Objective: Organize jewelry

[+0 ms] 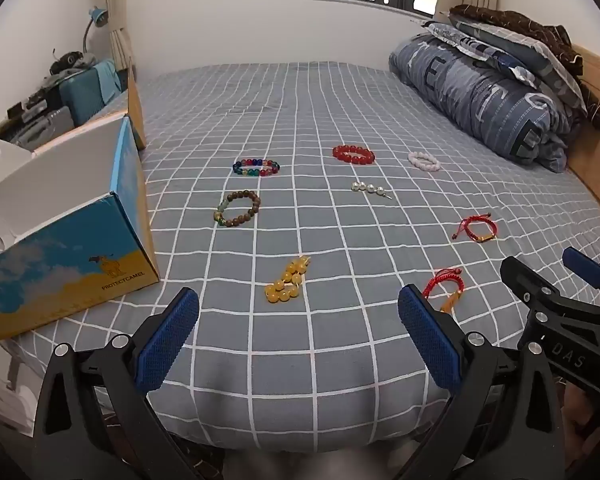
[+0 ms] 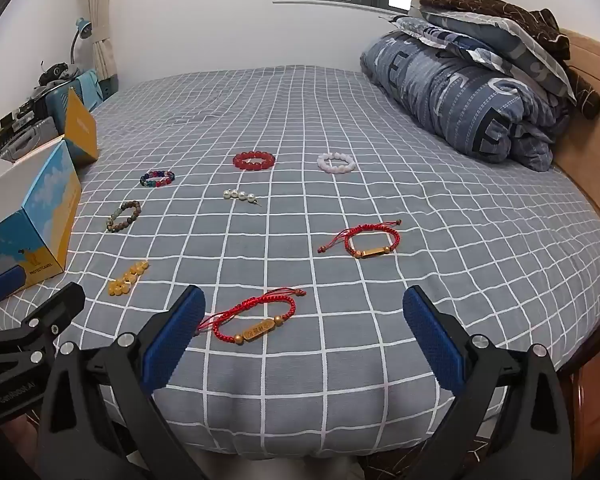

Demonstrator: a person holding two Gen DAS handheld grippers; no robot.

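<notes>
Several bracelets lie on the grey checked bed sheet (image 1: 300,100). Nearest my open, empty left gripper (image 1: 298,336) is a yellow bead bracelet (image 1: 287,285). Farther off lie a brown bead bracelet (image 1: 238,208), a multicoloured one (image 1: 256,167), a red bead one (image 1: 353,154), a white one (image 1: 425,161) and a pearl piece (image 1: 370,189). My open, empty right gripper (image 2: 304,332) hovers just above a red cord bracelet (image 2: 256,316); a second red cord bracelet (image 2: 370,240) lies beyond it. An open blue and yellow box (image 1: 60,248) stands at the left.
A folded quilt with pillows (image 1: 496,92) lies at the far right by the wooden headboard (image 1: 596,128). Cluttered items and a suitcase (image 1: 64,92) stand left of the bed. The near bed edge runs just below both grippers.
</notes>
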